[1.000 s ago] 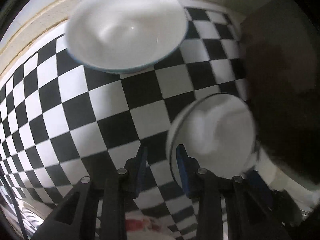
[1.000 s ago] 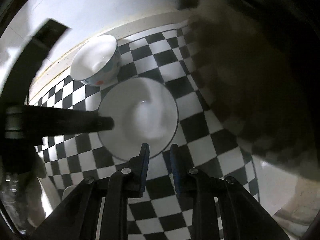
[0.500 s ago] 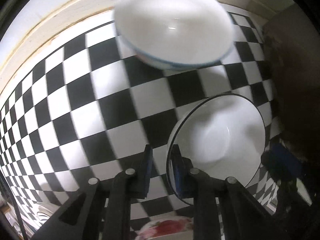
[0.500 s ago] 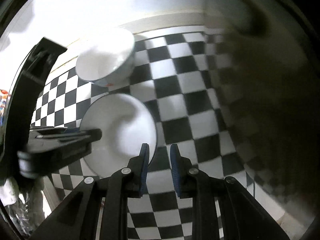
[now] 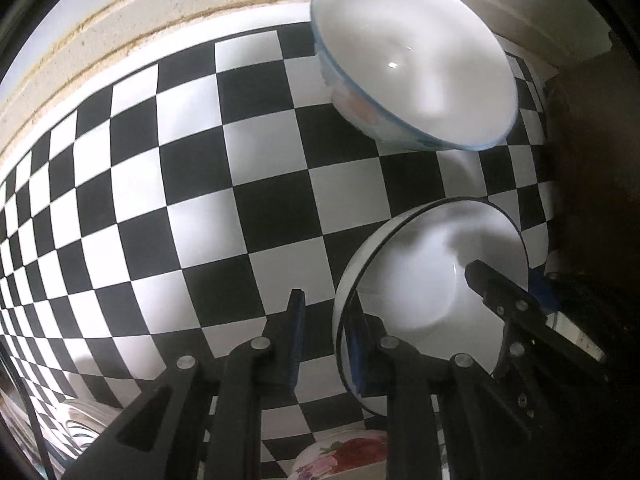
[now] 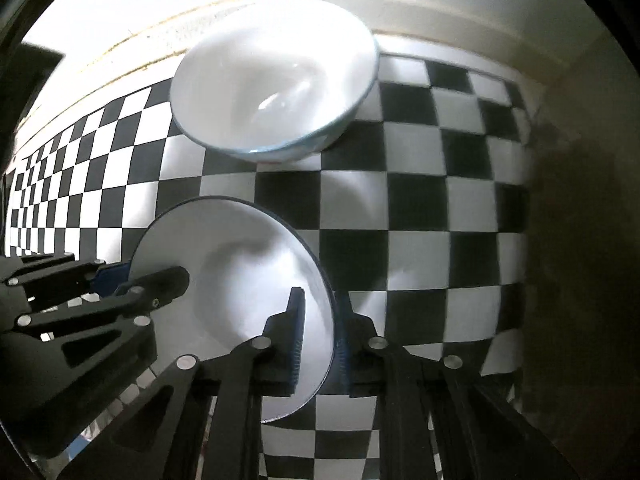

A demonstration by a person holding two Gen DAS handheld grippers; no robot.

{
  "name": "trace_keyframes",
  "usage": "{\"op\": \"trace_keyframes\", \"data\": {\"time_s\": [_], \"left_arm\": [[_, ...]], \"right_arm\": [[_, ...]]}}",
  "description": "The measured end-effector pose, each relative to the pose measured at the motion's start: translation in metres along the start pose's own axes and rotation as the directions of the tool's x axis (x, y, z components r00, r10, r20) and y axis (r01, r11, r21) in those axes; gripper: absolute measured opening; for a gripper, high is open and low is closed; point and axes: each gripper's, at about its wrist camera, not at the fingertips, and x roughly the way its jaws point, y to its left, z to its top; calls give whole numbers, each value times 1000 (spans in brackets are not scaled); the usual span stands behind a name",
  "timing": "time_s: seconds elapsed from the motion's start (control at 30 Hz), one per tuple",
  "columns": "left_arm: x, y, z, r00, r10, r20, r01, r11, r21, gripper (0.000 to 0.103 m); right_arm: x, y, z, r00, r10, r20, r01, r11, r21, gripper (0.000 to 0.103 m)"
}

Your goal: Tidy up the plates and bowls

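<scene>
A white bowl with a dark rim [image 5: 420, 280] is held between both grippers above the checkered counter. My left gripper [image 5: 326, 340] is shut on its left rim, one finger inside, one outside. My right gripper [image 6: 320, 340] is shut on the opposite rim of the same bowl [image 6: 240, 280]. Each view shows the other gripper's fingers [image 5: 500, 296] at the far rim. A larger white bowl with a blue rim and a floral outside [image 5: 412, 64] stands on the counter near the back wall; it also shows in the right wrist view [image 6: 276, 84].
The black-and-white checkered counter [image 5: 200, 184] runs to a cream back wall [image 5: 120, 24]. A floral dish [image 5: 344, 452] and stacked plates [image 5: 84, 424] sit at the near edge in the left view. A dark mass [image 6: 580, 240] stands at the right.
Both grippers have carried the dark-rimmed bowl toward the back wall, closer to the blue-rimmed bowl. The right gripper now has the rim between its fingers.
</scene>
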Motion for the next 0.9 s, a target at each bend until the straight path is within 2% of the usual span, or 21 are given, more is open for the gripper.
{"op": "trace_keyframes", "data": {"time_s": [0.07, 0.17, 0.2, 0.27, 0.37, 0.43, 0.7, 0.9], "left_arm": [[3, -8, -1, 1000, 2, 1, -2, 1000, 3, 17], [3, 7, -3, 1000, -9, 0, 9, 1000, -2, 16], [4, 8, -3, 1000, -21, 0, 21, 1000, -7, 12], [0, 9, -4, 998, -61, -1, 61, 998, -17, 11], [-5, 6, -7, 999, -33, 25, 33, 999, 1, 11], [-8, 11, -7, 999, -38, 27, 38, 999, -2, 11], [-28, 32, -19, 997, -49, 62, 50, 999, -11, 11], [-72, 28, -34, 993, -46, 113, 47, 999, -3, 11]], "right_arm": [[7, -3, 5, 1000, 6, -24, -6, 1000, 2, 10], [13, -5, 8, 999, 24, -40, -24, 1000, 6, 10], [13, -6, 9, 999, 28, -42, -28, 1000, 7, 9], [13, -9, 12, 998, 51, -47, -50, 999, 22, 8], [13, -20, 15, 991, 119, -60, -115, 991, 64, 7], [14, -25, 19, 989, 133, -62, -129, 989, 70, 6], [-11, -23, 17, 987, 156, -30, -154, 986, 57, 6], [-47, -32, 1, 983, 183, 8, -183, 982, 53, 6]]}}
